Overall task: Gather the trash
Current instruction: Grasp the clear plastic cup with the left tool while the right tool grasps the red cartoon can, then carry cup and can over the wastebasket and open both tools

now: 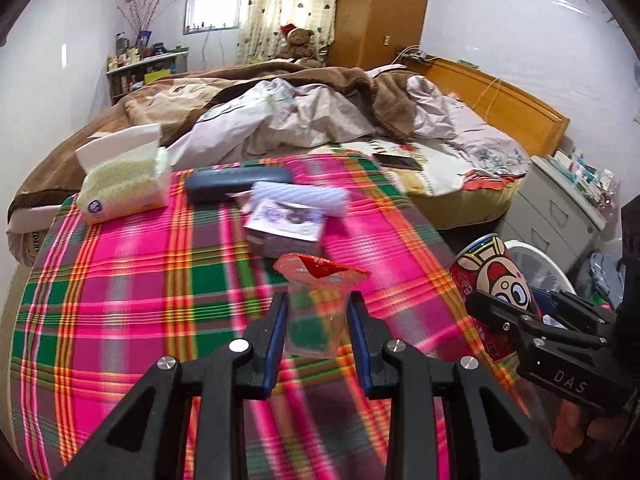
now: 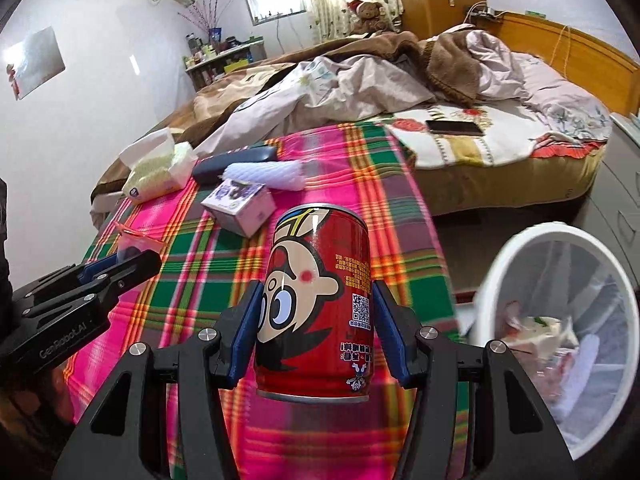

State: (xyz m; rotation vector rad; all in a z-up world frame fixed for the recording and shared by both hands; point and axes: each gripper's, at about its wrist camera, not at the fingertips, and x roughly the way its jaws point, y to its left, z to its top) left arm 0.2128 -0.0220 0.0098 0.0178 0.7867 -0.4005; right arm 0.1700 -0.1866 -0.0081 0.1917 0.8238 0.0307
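Note:
My left gripper (image 1: 318,320) is shut on a clear plastic cup (image 1: 318,312) with a torn red foil lid, held upright above the plaid cloth (image 1: 140,300). In the right wrist view the same gripper (image 2: 120,262) shows at the left edge, still holding the cup (image 2: 134,242). My right gripper (image 2: 316,320) is shut on a red drink can (image 2: 320,300) printed with a cartoon face, lifted off the cloth. The can (image 1: 496,276) and right gripper (image 1: 516,308) also appear at the right of the left wrist view. A white mesh trash bin (image 2: 560,320) with litter inside stands at the right, off the table's edge.
On the plaid cloth lie a tissue pack (image 1: 124,184), a dark case (image 1: 236,184), a white foam sleeve (image 1: 300,196) and a small purple-printed box (image 1: 284,228). Beyond is an unmade bed (image 1: 320,112) with a phone (image 1: 400,162). Grey drawers (image 1: 560,208) stand right of the bed.

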